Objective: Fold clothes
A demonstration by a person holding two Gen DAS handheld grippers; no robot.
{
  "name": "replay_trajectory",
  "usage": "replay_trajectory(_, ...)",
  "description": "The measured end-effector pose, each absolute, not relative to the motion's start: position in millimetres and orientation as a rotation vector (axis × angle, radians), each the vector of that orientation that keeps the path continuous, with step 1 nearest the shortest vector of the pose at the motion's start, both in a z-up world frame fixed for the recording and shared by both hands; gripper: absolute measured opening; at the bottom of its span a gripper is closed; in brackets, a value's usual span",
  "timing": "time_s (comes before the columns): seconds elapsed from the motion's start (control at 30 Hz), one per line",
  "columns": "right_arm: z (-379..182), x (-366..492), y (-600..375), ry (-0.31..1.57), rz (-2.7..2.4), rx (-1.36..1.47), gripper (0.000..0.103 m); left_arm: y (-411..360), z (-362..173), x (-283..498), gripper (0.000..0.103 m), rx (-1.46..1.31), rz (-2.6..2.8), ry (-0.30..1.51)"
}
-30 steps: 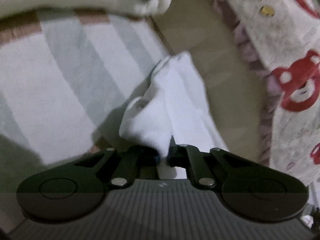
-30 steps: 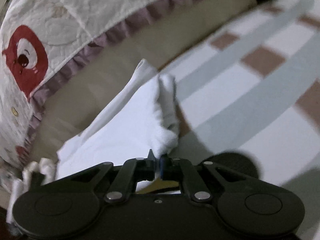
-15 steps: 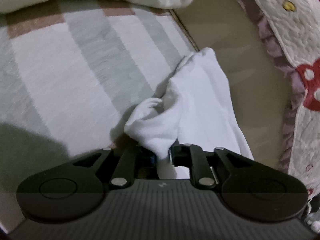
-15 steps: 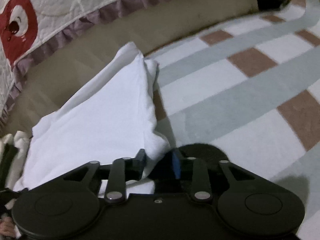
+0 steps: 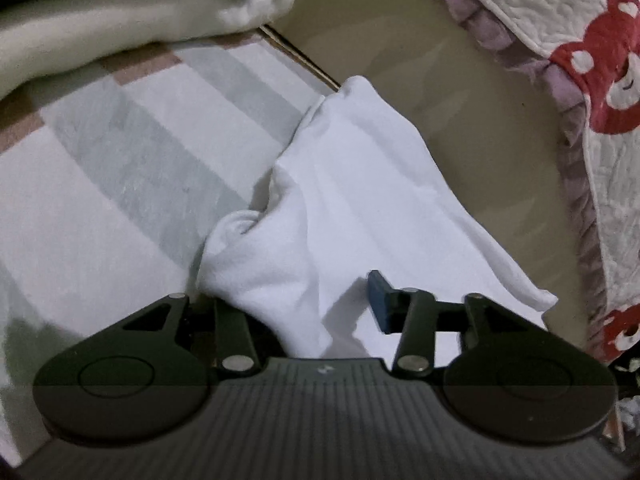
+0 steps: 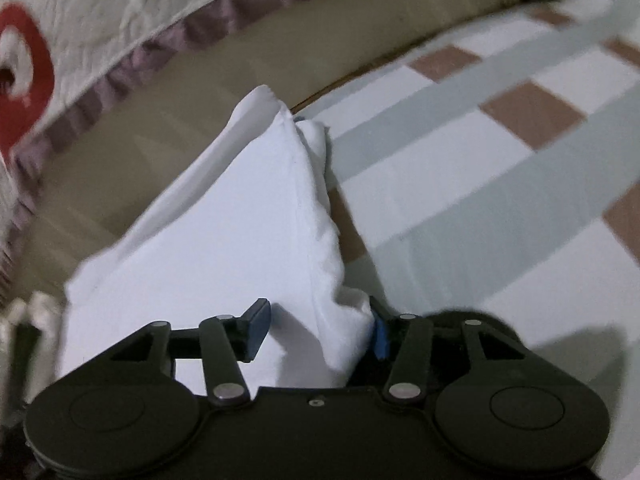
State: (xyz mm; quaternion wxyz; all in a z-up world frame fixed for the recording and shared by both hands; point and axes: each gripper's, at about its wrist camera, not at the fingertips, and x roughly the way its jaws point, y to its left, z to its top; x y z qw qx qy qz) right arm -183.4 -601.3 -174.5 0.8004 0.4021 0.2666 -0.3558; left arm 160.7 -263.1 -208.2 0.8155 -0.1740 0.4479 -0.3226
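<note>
White cloth fills the near ground in both wrist views. It is a plain, soft garment, folded into a long wedge that narrows to a point at its far end. It lies half on the checked sheet and half on the tan strip beside it.

The left gripper has its jaws apart. A bunched, rounded fold sits between them against the left finger, clear of the blue pad opposite.

The right gripper has just been opening its jaws. A crumpled corner of the cloth stands between them, touching only the right pad.

One long edge is smooth with a stitched seam, while the edge on the sheet is rumpled. Farther off, a quilt with red bears and a mauve frill borders the strip. A cream fabric lies across the sheet's far end.
</note>
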Motion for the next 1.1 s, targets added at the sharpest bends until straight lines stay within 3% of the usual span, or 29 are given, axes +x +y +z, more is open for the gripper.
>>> replay_trajectory(0.03, -175.9, -181.1, -601.2, 0.585, -0.742, 0.862, 0.010, -266.9, -207.4, 156.6, 0.007, -0.325, -0.696, 0.949)
replay_trajectory(0.13, -174.4, -210.1, -597.6, 0.395, -0.663, 1.114, 0.011, -270.4, -190.2, 145.9, 0.006, -0.239, -0.697, 0.891)
replay_trajectory(0.2, -160.7, -223.0, -599.0, 0.331, -0.653, 1.137, 0.010, -261.0, -171.8, 149.5, 0.005, -0.284, -0.716, 0.890)
replay_trajectory(0.33, -127.1, -227.9, -601.8, 0.368, -0.667, 0.978, 0.009, -234.2, -141.8, 151.2, 0.005, -0.391, -0.743, 0.900)
replay_trajectory(0.47, -114.0, -254.9, -581.8, 0.435, -0.666, 0.943, 0.008, -201.6, -122.1, 108.6, 0.005, -0.239, -0.737, 0.861)
replay_trajectory(0.67, -146.6, -293.9, -534.9, 0.682, -0.687, 0.878, 0.007, -165.5, -171.0, 77.8, 0.006, -0.177, -0.621, 1.152)
replay_trajectory(0.83, -145.0, -284.7, -523.1, 0.731, -0.686, 0.695, 0.007, -156.3, -151.0, 67.6, 0.008, -0.164, -0.617, 1.063)
replay_trajectory(1.1, -162.8, -285.7, -516.3, 0.861, -0.735, 0.552, 0.007, -133.0, -165.5, 64.3, 0.025, -0.108, -0.479, 1.154)
